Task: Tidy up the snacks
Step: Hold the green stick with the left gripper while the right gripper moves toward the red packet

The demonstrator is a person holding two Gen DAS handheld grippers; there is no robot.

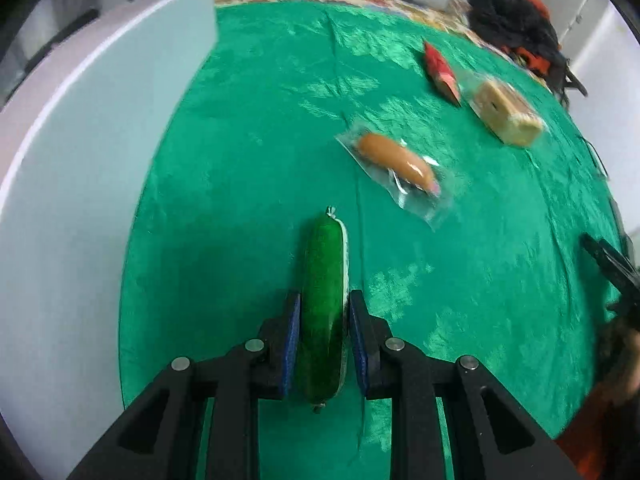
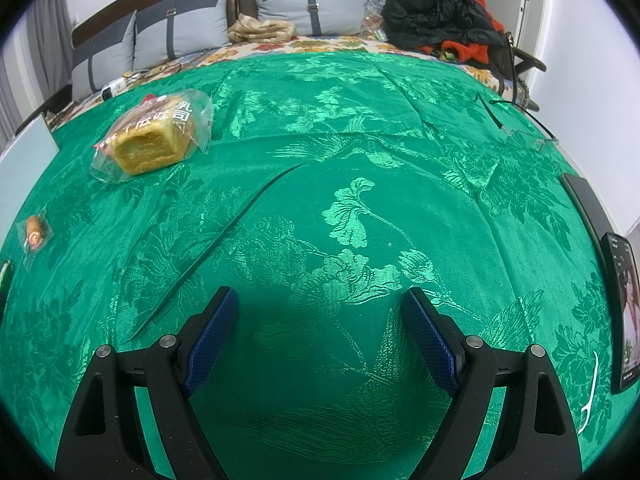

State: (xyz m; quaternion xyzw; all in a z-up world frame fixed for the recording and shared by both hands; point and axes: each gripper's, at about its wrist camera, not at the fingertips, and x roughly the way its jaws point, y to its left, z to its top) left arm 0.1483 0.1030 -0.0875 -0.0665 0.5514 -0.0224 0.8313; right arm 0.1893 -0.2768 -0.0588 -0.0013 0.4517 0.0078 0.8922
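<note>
My left gripper [image 1: 324, 304] is shut on a green sausage-shaped snack [image 1: 324, 280], which sticks out forward between the blue pads above the green cloth [image 1: 248, 160]. Ahead to the right lie a wrapped orange sausage [image 1: 396, 158], a red packet [image 1: 440, 72] and a wrapped bread loaf [image 1: 506, 114]. In the right wrist view my right gripper [image 2: 320, 300] stands open over bare cloth with nothing between its fingers. The bread loaf [image 2: 154, 140] lies far left of it, and the wrapped orange sausage [image 2: 34, 230] shows at the left edge.
A white box or board [image 1: 80, 160] stands along the left of the cloth. Dark and orange clothing [image 2: 440, 16] is piled at the far right. A phone or tablet [image 2: 624, 312] lies at the right edge, with clear glasses [image 2: 528, 136] further back. Grey pillows [image 2: 180, 28] line the far side.
</note>
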